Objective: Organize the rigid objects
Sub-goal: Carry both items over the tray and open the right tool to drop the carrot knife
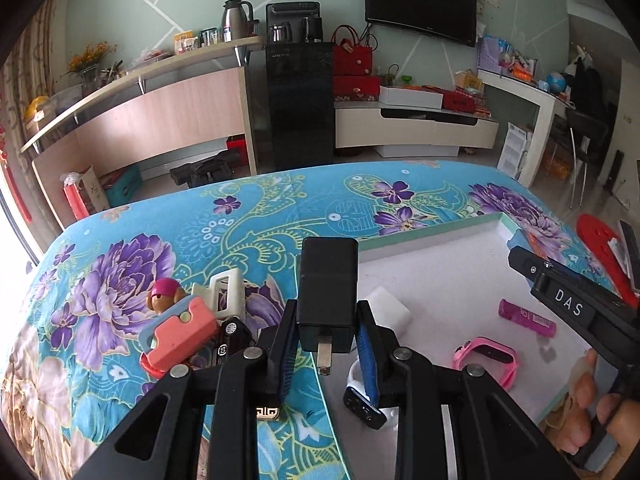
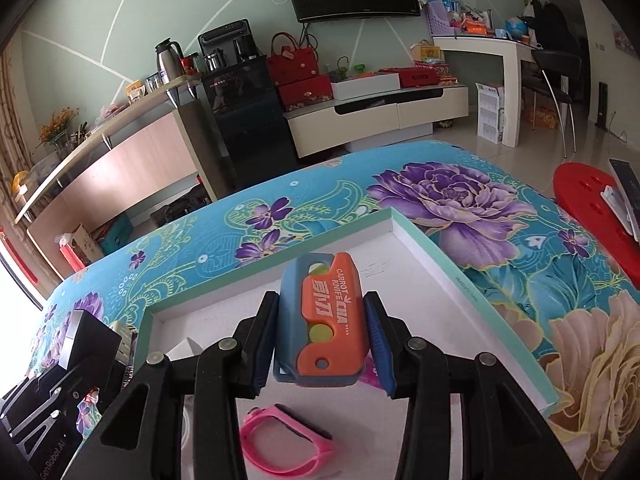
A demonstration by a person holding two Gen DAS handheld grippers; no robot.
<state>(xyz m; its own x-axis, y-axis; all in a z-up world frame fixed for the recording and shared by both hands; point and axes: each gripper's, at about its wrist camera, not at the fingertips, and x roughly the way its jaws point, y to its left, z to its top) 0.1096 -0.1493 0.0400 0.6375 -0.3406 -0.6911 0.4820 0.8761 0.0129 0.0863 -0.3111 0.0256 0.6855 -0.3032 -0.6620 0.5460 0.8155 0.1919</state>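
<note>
While the left gripper (image 1: pixel 328 350) is clamped on a black plug adapter (image 1: pixel 329 294), prongs pointing back toward the camera, the right gripper (image 2: pixel 322 338) is clamped on an orange and blue carrot knife toy (image 2: pixel 322 322). Both hang over the white tray (image 2: pixel 430 276) on the floral cloth (image 1: pixel 160 240). Below the right tool lies a pink watch band (image 2: pixel 286 446); left of the left tool sits a pile of small toys (image 1: pixel 184 320).
</note>
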